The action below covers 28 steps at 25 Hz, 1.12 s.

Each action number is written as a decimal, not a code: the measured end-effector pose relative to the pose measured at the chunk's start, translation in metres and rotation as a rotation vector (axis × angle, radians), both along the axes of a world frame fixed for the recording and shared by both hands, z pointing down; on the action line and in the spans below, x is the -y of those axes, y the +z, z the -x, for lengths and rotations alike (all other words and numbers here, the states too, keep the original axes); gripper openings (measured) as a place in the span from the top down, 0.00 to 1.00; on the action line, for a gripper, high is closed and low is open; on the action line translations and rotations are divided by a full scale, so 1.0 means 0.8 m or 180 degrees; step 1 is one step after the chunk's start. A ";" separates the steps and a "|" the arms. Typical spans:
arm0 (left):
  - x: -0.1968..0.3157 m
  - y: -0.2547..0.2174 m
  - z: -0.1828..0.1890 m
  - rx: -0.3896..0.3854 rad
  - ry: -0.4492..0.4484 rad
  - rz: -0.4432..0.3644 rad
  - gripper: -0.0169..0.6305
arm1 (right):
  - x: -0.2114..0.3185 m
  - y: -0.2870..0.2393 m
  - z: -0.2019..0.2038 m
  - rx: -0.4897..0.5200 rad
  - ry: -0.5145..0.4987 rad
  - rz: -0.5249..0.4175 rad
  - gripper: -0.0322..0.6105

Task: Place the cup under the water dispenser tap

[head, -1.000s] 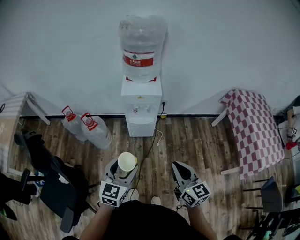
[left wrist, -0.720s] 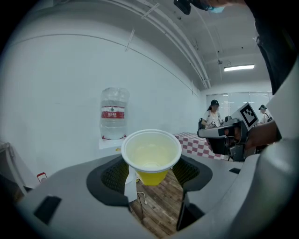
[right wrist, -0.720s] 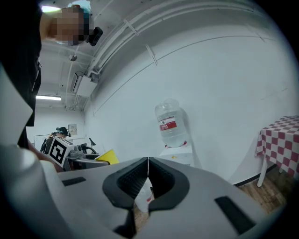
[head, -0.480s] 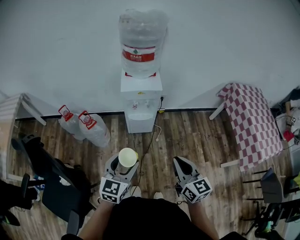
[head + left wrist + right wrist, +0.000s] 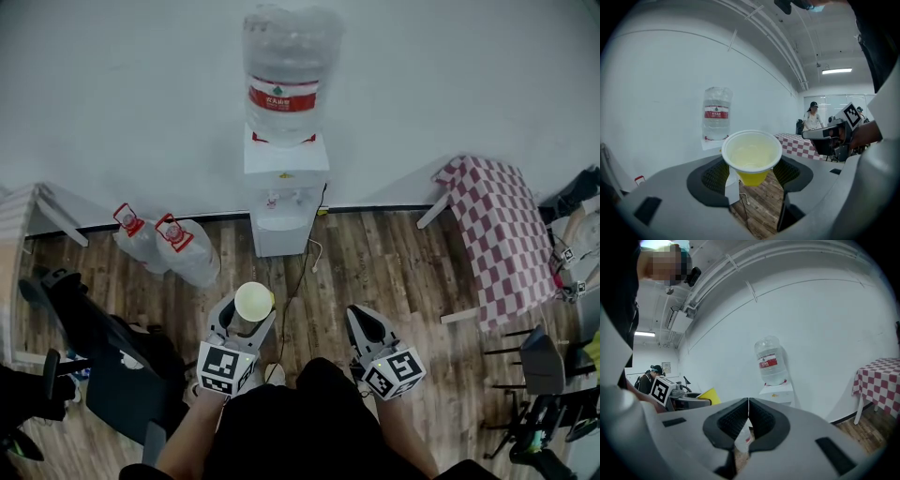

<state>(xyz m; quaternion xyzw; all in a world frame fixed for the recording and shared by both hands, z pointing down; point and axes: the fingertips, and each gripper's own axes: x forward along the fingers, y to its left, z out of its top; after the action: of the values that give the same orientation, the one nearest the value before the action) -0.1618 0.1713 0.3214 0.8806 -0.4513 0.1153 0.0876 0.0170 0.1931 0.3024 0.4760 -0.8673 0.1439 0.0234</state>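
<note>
A yellow cup (image 5: 254,300) with a white rim stands upright between the jaws of my left gripper (image 5: 251,309), which is shut on it. In the left gripper view the cup (image 5: 751,157) looks empty, and the pads press its sides. The white water dispenser (image 5: 286,202) with a big bottle (image 5: 281,75) on top stands against the wall, well ahead of both grippers over the wooden floor. Its taps (image 5: 281,199) have nothing beneath them. My right gripper (image 5: 362,321) is level with the left one, its jaws shut with nothing between them (image 5: 748,401). The dispenser (image 5: 777,391) is straight ahead.
Two spare water bottles (image 5: 169,248) lie on the floor left of the dispenser. A table with a red-checked cloth (image 5: 502,234) stands at the right. At the left are a black chair (image 5: 103,347) and a table corner (image 5: 33,211). A cable (image 5: 305,272) trails from the dispenser.
Both grippers have moved forward towards the dispenser, which now sits slightly nearer in the head view. The cup stays in the left gripper's grip.
</note>
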 end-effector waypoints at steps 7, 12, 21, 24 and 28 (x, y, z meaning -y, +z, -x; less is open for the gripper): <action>0.004 0.010 0.021 0.0042 -0.0064 0.0053 0.51 | 0.002 0.007 0.017 0.0002 -0.0028 0.0050 0.92; 0.012 0.017 0.024 0.0092 -0.0100 0.0106 0.51 | 0.013 0.012 0.016 0.0025 -0.0050 0.0082 0.92; 0.053 0.028 -0.001 0.0159 -0.0235 0.0181 0.51 | 0.073 0.022 -0.008 0.0067 -0.0192 0.0130 0.92; 0.076 0.026 -0.012 0.0180 -0.0293 0.0181 0.51 | 0.105 0.023 -0.017 0.0101 -0.0270 0.0117 0.92; 0.109 0.021 -0.033 0.0196 -0.0369 0.0169 0.51 | 0.148 0.025 -0.031 0.0121 -0.0389 0.0120 0.92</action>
<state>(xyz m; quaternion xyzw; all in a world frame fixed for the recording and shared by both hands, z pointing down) -0.1351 0.0837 0.3384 0.8464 -0.5007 0.1490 0.1035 0.0416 0.0748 0.3225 0.4188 -0.8921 0.1675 0.0246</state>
